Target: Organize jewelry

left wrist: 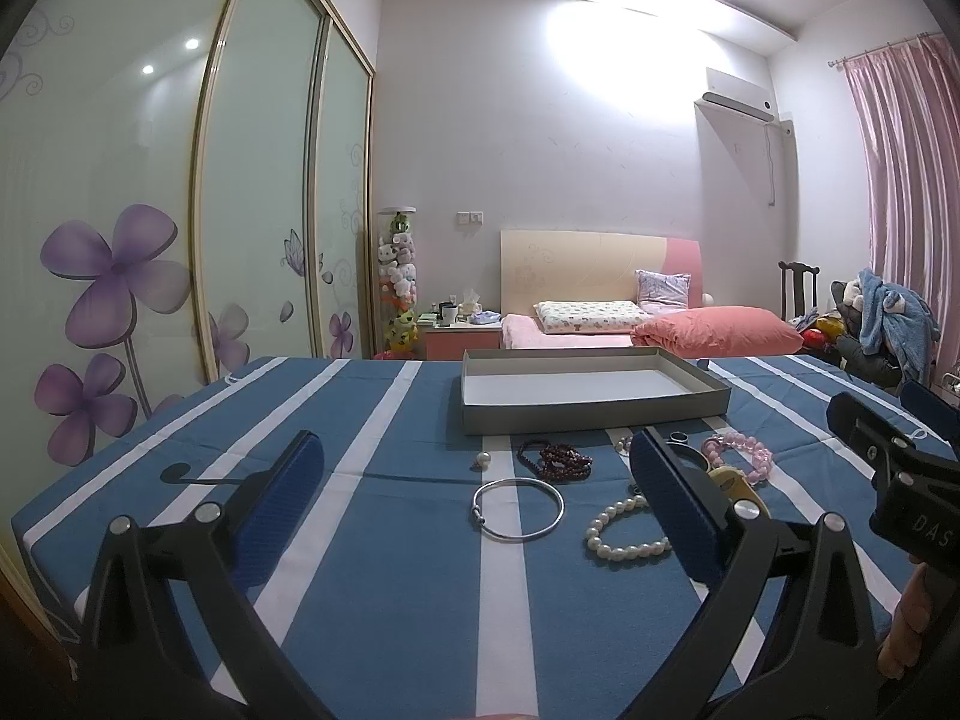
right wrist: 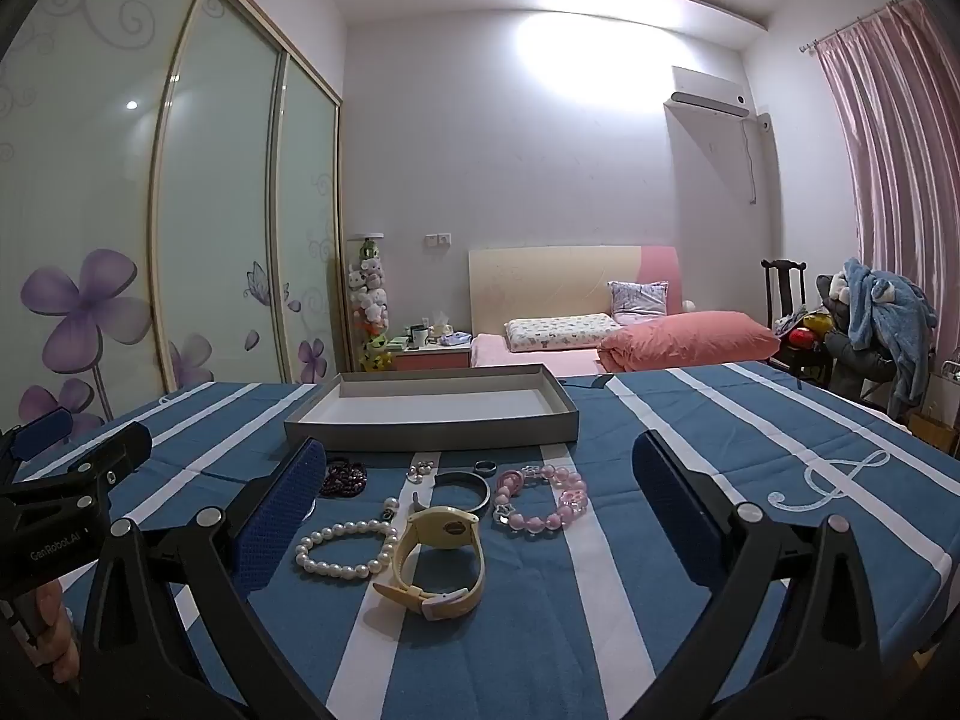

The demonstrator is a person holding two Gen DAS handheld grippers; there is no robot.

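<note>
Beyond the blue striped tablecloth (right wrist: 690, 540) stands a bed (right wrist: 540, 354) with a pink duvet (right wrist: 690, 339) and patterned pillow (right wrist: 561, 330). Left of the bed is a nightstand (right wrist: 432, 354), then a plush-toy tower (right wrist: 372, 306) and a flowered sliding wardrobe (right wrist: 150, 240). Pink curtains (right wrist: 888, 180) hang right of the bed.

Jewelry lies before the tray (right wrist: 420, 426); watch (right wrist: 441, 546) nearest, pearl bracelet (right wrist: 345, 546) left.

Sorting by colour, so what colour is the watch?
Pale yellow watch, with a lilac strap loop; clearest in the right wrist view.
</note>
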